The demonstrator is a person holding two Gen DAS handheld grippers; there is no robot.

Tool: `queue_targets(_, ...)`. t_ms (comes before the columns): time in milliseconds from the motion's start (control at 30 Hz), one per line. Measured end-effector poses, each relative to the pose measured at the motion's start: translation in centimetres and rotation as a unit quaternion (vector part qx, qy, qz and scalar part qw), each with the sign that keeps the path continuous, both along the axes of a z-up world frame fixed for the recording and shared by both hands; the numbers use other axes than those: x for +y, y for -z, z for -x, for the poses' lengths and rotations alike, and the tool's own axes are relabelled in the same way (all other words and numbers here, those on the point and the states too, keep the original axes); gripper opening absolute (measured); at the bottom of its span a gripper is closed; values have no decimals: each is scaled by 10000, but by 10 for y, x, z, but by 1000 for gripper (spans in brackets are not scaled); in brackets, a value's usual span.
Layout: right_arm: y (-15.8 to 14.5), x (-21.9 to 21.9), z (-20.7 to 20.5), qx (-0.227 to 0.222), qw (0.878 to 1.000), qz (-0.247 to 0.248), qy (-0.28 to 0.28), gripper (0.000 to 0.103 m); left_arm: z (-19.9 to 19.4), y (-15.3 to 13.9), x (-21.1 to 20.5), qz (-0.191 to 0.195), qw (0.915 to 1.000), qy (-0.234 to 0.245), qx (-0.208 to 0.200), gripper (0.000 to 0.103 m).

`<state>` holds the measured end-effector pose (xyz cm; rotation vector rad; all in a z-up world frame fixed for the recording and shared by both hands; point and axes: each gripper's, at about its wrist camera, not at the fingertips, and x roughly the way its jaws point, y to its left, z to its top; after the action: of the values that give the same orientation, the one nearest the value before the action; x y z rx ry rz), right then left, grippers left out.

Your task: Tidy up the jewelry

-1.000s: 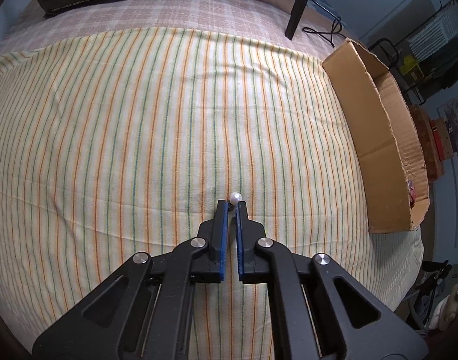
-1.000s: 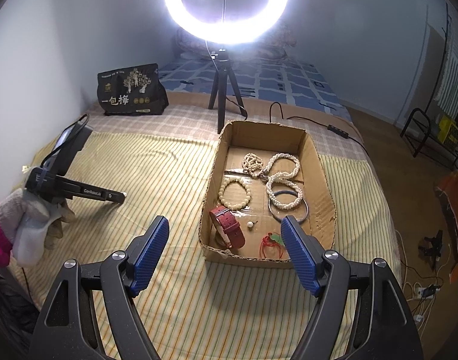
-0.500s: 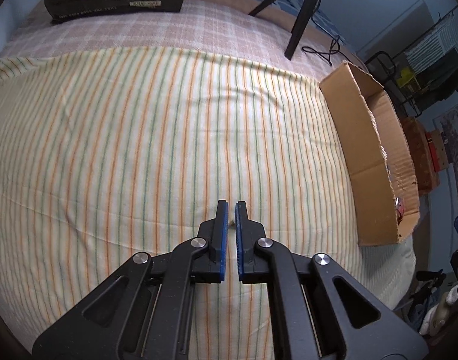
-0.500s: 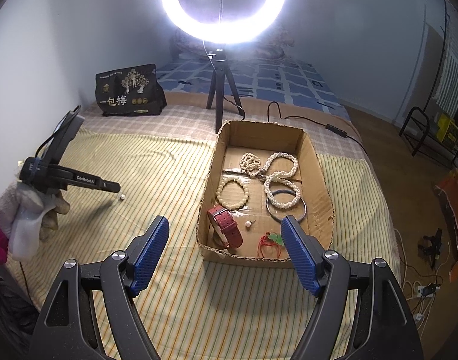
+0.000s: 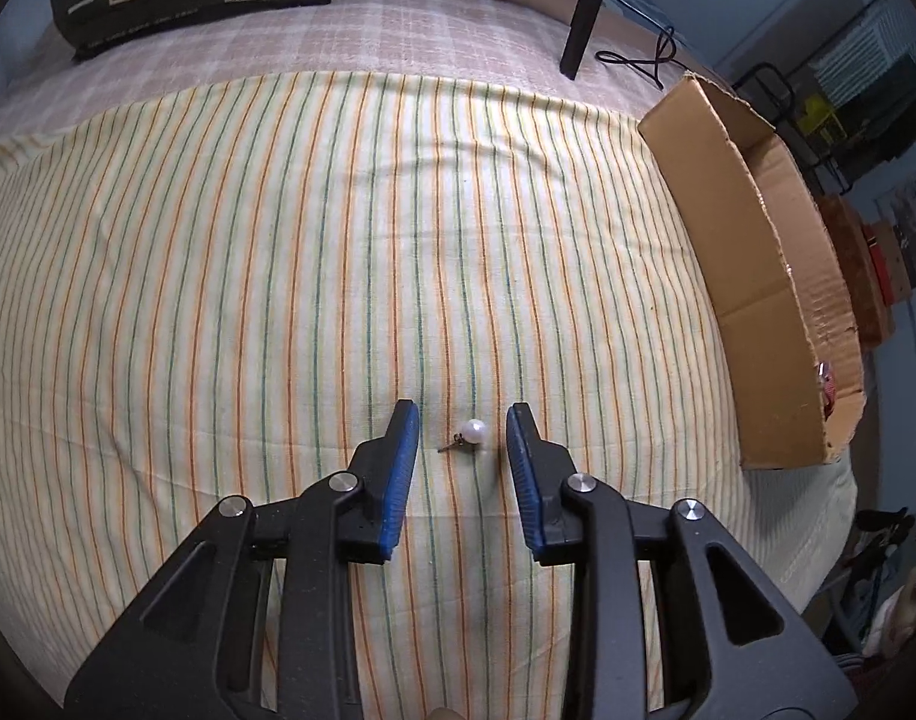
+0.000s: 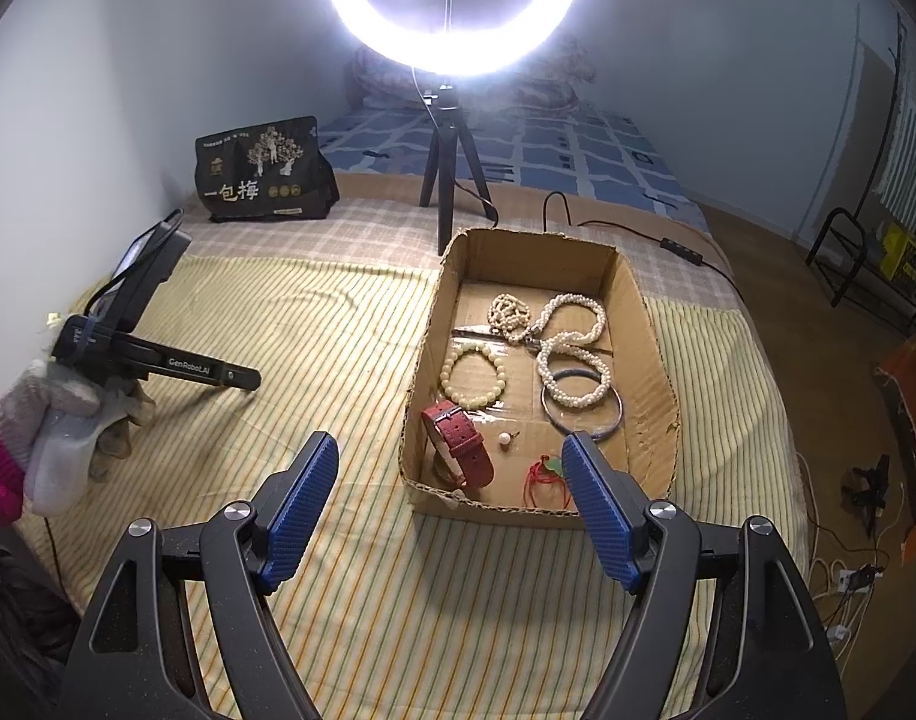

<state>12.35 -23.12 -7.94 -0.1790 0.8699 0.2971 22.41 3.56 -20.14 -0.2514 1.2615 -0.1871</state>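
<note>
Left wrist view: left gripper [image 5: 462, 420] at lower centre, jaws opening, pads clear of the pearl earring [image 5: 473, 433], which lies between them on the striped sheet [image 5: 278, 252]. A second ago the fingers were pressed together with the pearl at their tips. Cardboard box [image 5: 751, 276] stands at right, well apart. Step in hand, by judgement: placing or re-gripping the earring outside the box. Next move likely calls for a centred pinch on the pearl.

Right wrist view: right gripper [image 6: 452, 456] at lower centre, fingers spread wide, empty, unchanged. Box [image 6: 420, 372] at centre holds necklaces, bracelets, a red watch [image 6: 458, 441], a second pearl.
</note>
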Motion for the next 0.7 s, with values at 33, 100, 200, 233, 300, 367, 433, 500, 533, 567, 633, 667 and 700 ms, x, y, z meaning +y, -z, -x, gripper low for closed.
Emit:
queue_targets(33, 1, 0, 0, 9, 10000, 3, 2, 77, -2, 2, -4, -60, 10000, 38, -50, 30)
queue_targets(100, 2, 1, 0, 32, 10000, 0, 1, 77, -4, 3, -12, -243, 9995, 155, -114, 30)
queue_targets(200, 3, 1, -1, 57, 10000, 18, -1, 77, -2, 4, -20, -496, 9980, 321, -214, 29)
queue_targets(233, 3, 1, -1, 60, 10000, 24, 4, 77, -1, 4, -23, -581, 9973, 382, -246, 27)
queue_targets(300, 3, 1, -1, 73, 10000, 13, 20, 77, -1, 5, -26, -662, 9965, 430, -263, 17)
queue_targets(367, 3, 0, -3, 108, 9999, -36, 42, 77, 0, 5, -28, -700, 9961, 452, -299, 10)
queue_targets(433, 4, -2, -4, 142, 9998, -81, 71, 77, 0, 5, -26, -706, 9959, 465, -317, 9)
queue_targets(500, 4, -3, -4, 136, 9998, -69, 95, 77, -1, 6, -26, -672, 9962, 453, -321, 9)
queue_targets(533, 4, -4, -4, 127, 9998, -59, 104, 77, -1, 4, -25, -618, 9967, 422, -322, 9)
queue_targets(567, 3, -4, -4, 122, 9998, -54, 113, 77, -2, 3, -24, -563, 9970, 410, -332, 9)
queue_targets(633, 2, -6, -3, 111, 9998, -61, 139, 77, 1, -3, -19, -497, 9974, 384, -365, 9)
queue_targets(667, 2, -6, -3, 105, 9998, -62, 152, 77, 3, -7, -17, -469, 9974, 371, -395, 9)
queue_targets(700, 2, -7, -3, 93, 9998, -62, 172, 77, 4, -10, -16, -435, 9975, 358, -421, 9)
